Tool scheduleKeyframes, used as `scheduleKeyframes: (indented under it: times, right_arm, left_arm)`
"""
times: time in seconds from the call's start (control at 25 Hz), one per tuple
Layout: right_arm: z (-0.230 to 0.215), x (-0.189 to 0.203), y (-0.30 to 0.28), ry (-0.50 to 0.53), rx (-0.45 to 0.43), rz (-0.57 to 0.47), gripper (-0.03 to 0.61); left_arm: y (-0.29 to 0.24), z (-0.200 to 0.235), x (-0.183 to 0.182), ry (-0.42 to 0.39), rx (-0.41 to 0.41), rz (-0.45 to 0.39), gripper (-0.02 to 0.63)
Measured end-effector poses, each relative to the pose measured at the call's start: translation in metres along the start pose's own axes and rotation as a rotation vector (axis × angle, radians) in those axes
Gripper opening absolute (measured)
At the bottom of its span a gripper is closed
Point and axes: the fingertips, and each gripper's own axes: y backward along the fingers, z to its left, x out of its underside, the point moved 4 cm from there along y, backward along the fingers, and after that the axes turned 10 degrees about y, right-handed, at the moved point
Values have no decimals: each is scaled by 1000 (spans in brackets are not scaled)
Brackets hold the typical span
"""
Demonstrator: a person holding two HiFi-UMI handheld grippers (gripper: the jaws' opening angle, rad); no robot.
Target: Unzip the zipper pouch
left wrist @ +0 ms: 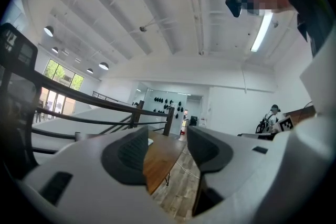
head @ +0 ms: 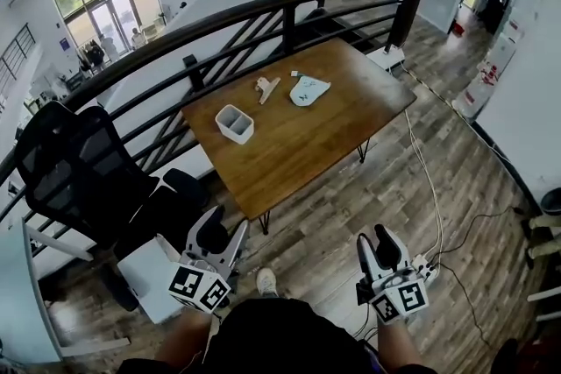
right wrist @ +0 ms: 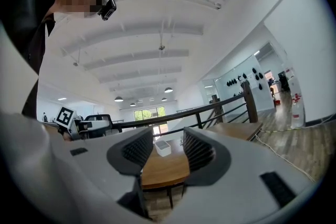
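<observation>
Left gripper and right gripper are closest, fingers apart with nothing between them. Farther off, the wooden bench holds a white box. Past it lies the flat white zipper pouch with green marks, near the black railing.

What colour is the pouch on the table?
The pouch is whitish with small greenish marks; the head view shows it best.
</observation>
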Motion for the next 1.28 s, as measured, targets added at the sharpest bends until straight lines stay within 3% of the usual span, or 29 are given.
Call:
scheduleKeyframes:
  times: [0.52,0.88,1.28]
  right_arm:
    - [1,10,-110,-13,2,29,166]
    - [4,16,-142,-23,-5,55,166]
    - [-43,17,-198,6,-23,56,166]
  left_arm:
    - [-56,85,-23,18,28,16,225]
    - [-79,103,-25,23,51,7,225]
    - [-139,116,-19,-14,34,14,225]
